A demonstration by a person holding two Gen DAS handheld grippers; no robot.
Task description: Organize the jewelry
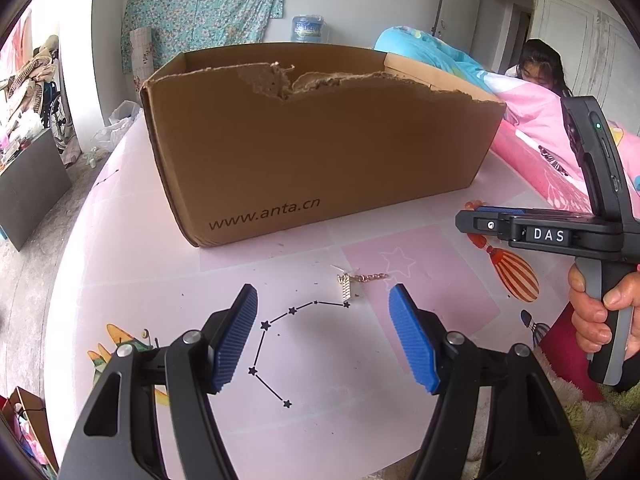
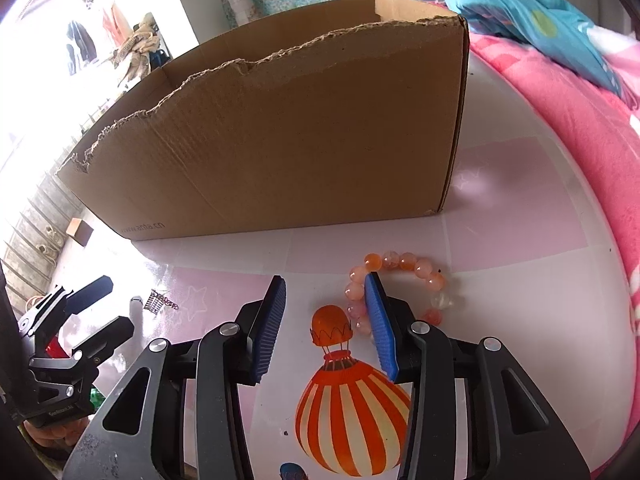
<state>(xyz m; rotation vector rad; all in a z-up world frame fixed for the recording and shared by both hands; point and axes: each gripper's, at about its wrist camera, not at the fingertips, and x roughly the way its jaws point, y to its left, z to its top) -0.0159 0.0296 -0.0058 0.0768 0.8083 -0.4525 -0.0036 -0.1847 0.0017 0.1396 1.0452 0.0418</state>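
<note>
Orange-pink beaded bracelet (image 2: pixel 394 292) lies at one o'clock of the right gripper (image 2: pixel 326 284), whose half-open fingers straddle its rim, unclamped; left gripper (image 1: pixel 322 300) gapes wide, empty.

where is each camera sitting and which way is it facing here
Left wrist: sits on the left hand-held gripper, looking forward and down over the pink table at the gold chain and cardboard box; shows its own open blue pads, plus the right hand holding the other tool.
Right wrist: sits on the right hand-held gripper, looking down at the bead bracelet; one pad lies inside the bracelet's ring, nothing pinched.
Shared: box, table, chain, balloon print, each other's gripper.
</note>
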